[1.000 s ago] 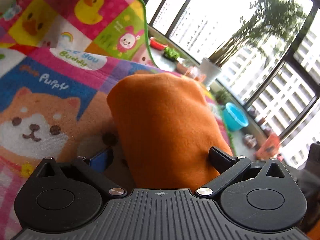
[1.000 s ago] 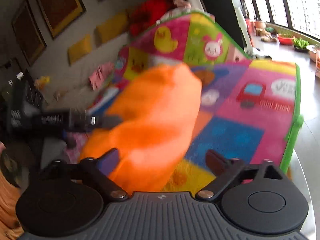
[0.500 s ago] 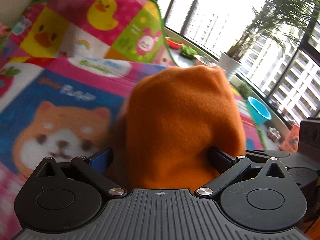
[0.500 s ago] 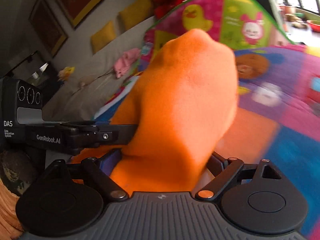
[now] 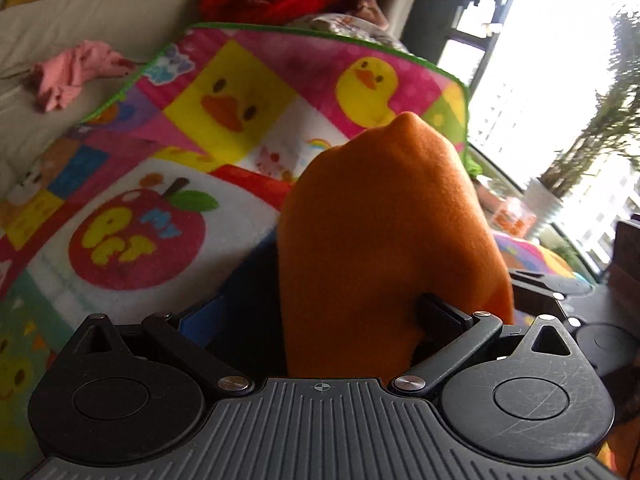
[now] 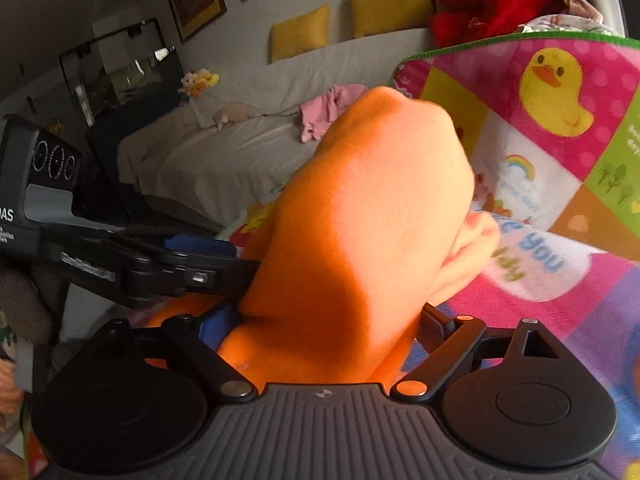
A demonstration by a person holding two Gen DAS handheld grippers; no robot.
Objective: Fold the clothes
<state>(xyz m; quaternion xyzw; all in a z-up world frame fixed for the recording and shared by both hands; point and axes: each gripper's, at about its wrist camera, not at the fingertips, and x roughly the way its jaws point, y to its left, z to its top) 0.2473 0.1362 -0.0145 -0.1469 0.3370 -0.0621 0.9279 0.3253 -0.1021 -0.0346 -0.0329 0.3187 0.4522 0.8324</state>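
both the left gripper (image 5: 320, 316) and right gripper (image 6: 324, 320) clench the soft orange fleece garment (image 5: 384, 240) above the colourful cartoon-print mat (image 5: 160, 184); uneven pulling could skew the fold.

Daylight floods in through the window (image 5: 532, 80), blown out to white glare in the left wrist view. The orange garment (image 5: 384, 240) facing away from that window sits in shade there; in the right wrist view its top is lit and its lower part shadowed. The play mat (image 6: 560, 240) is smeared by motion blur beside the garment. Fisheye bending curves both pictures' edges.
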